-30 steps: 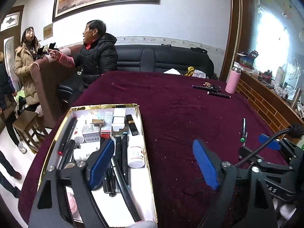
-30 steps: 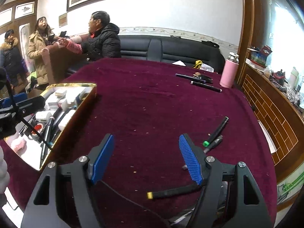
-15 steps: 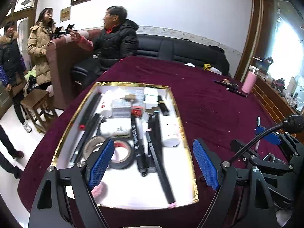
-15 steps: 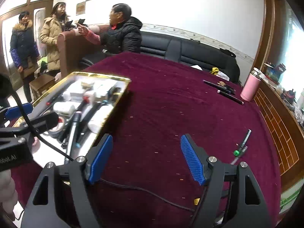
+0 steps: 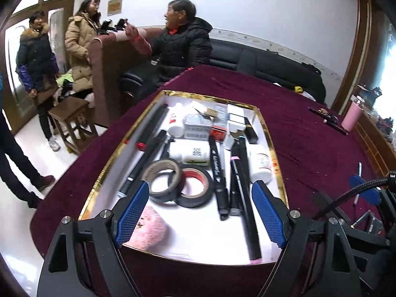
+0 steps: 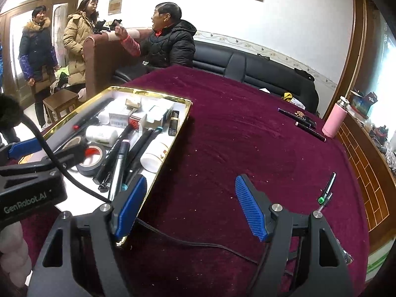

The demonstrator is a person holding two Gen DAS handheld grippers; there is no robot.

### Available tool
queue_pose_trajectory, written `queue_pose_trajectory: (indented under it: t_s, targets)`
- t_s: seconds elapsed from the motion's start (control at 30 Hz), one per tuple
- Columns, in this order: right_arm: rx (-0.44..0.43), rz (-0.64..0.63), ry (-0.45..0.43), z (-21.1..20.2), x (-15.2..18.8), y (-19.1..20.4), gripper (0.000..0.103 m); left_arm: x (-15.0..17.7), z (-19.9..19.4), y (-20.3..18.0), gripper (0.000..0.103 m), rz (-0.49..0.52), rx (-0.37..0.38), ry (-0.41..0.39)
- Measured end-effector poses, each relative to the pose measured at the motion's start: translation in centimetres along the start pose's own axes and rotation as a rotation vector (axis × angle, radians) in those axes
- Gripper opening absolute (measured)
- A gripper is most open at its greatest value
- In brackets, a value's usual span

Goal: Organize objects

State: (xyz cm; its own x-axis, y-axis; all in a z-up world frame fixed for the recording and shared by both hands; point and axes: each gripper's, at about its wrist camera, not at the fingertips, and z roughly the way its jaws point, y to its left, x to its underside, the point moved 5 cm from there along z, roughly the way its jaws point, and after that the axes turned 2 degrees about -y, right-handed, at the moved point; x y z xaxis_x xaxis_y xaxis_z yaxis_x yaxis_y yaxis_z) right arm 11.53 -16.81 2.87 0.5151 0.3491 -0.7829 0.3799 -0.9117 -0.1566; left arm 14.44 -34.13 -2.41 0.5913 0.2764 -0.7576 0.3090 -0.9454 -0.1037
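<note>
A gold-rimmed white tray (image 5: pixel 268 133) lies on the maroon tablecloth (image 5: pixel 309 148). It holds two tape rolls (image 5: pixel 195 188), several black markers (image 5: pixel 219 173), white bottles (image 5: pixel 259 162), small boxes (image 5: pixel 198 126) and a pink lump (image 5: pixel 148 230). My left gripper (image 5: pixel 200 210) hangs open above the tray's near end, nothing between its pads. My right gripper (image 6: pixel 190 205) is open over bare cloth just right of the tray (image 6: pixel 173 143), its left finger above the rim. A green-capped pen (image 6: pixel 326 188) lies loose at the right, and more dark pens (image 6: pixel 304 123) lie far back.
A pink flask (image 6: pixel 335 118) stands at the table's far right by a brick ledge (image 6: pixel 366 173). A black cable (image 6: pixel 198 241) trails across the cloth under the right gripper. A person sits on the black sofa (image 6: pixel 259 66); others stand by a wooden stool (image 5: pixel 71 121) at the left.
Both views have swung left and lower. The tray has come to the middle under the left gripper. The right gripper has closed in on the tray's right rim; the green-capped pen now lies further right.
</note>
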Motion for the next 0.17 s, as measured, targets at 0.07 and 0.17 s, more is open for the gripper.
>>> queue_pose_trajectory:
  t_s: [0.07,0.17]
  targets:
    - [-0.003,0.001,0.0,-0.08,0.03,0.07,0.074,-0.08,-0.21,0.23,0.081,0.008,-0.031,-0.012]
    - [0.005,0.0,-0.001,-0.18,0.05,0.15,0.074,-0.15,-0.51,0.39,0.081,0.017,-0.067,-0.024]
